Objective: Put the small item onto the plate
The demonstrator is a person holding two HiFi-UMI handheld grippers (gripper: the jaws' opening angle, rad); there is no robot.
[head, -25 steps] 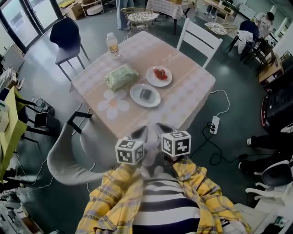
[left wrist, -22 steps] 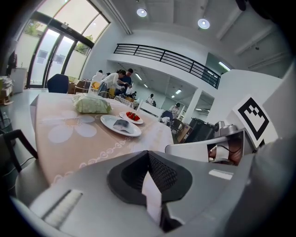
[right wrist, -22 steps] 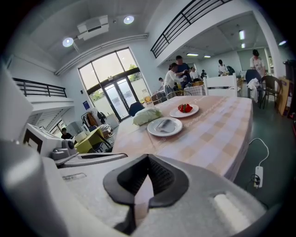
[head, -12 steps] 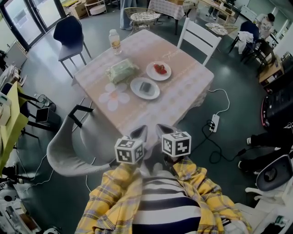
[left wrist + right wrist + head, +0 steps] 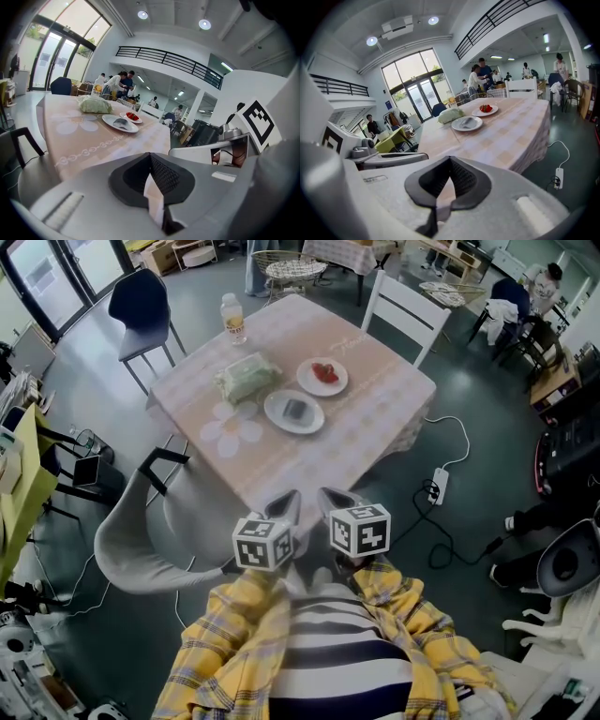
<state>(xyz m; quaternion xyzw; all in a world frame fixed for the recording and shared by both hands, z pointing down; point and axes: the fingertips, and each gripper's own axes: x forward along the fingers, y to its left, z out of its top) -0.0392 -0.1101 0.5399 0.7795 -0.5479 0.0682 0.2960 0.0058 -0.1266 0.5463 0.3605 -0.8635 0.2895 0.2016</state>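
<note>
A white plate (image 5: 294, 412) lies mid-table with a small grey item (image 5: 296, 409) on it. A smaller plate (image 5: 322, 377) behind it holds red fruit (image 5: 324, 371). My left gripper (image 5: 286, 505) and right gripper (image 5: 330, 499) hang side by side close to my body, short of the table's near edge, both shut with nothing in them. The left gripper view shows the left gripper (image 5: 150, 161) with its pads together, and the plate (image 5: 120, 124) and grey item (image 5: 121, 122) far ahead. In the right gripper view the right gripper (image 5: 450, 163) is likewise shut, with the plate (image 5: 467, 123) far off.
A green bag (image 5: 246, 378) and a bottle (image 5: 232, 318) stand on the pink checked table (image 5: 375, 427). A grey chair (image 5: 155, 540) is at the near left, a white chair (image 5: 405, 313) at the far side, a dark blue chair (image 5: 141, 307) at the far left. A power strip (image 5: 433, 491) with cables lies on the floor.
The table has slid a little up and away in the head view. Both grippers stay shut, side by side, close to the body.
</note>
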